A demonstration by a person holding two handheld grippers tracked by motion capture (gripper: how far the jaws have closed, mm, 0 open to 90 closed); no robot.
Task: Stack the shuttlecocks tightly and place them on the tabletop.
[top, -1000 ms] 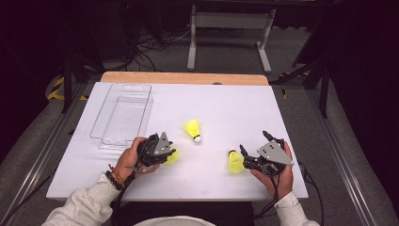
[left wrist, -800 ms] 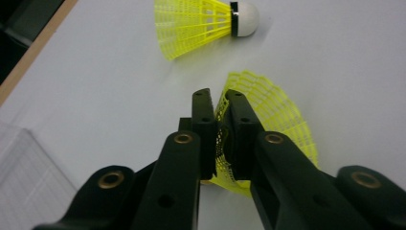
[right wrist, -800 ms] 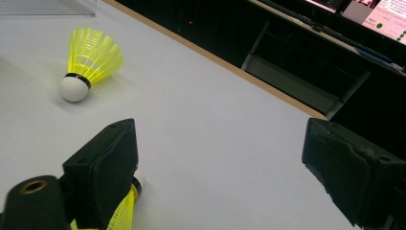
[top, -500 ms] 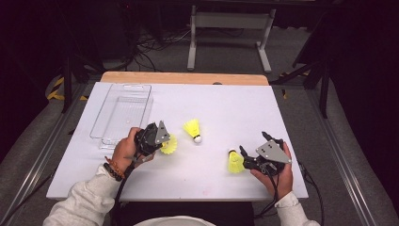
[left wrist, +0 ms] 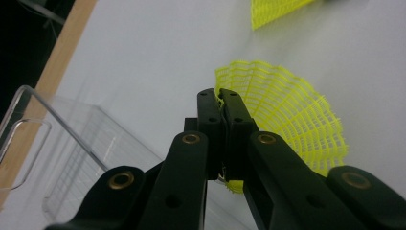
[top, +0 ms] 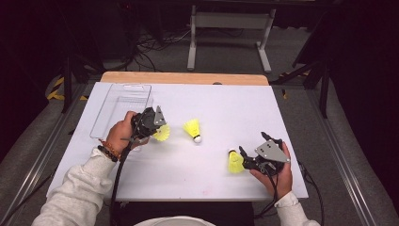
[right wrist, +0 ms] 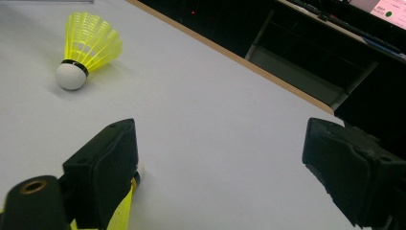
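Beside the tray [top: 121, 96], the left gripper [left wrist: 221, 103] is pinching one shuttlecock's [left wrist: 292, 120] skirt rim, a second shuttlecock [top: 193, 129] is lying mid-table, and the right gripper [top: 243, 157] is gaping beside a third [top: 234, 162].

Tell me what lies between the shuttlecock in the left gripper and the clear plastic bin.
Nothing visible. The left gripper pinches the yellow mesh shuttlecock beside the clear plastic bin; bare white table lies between them.
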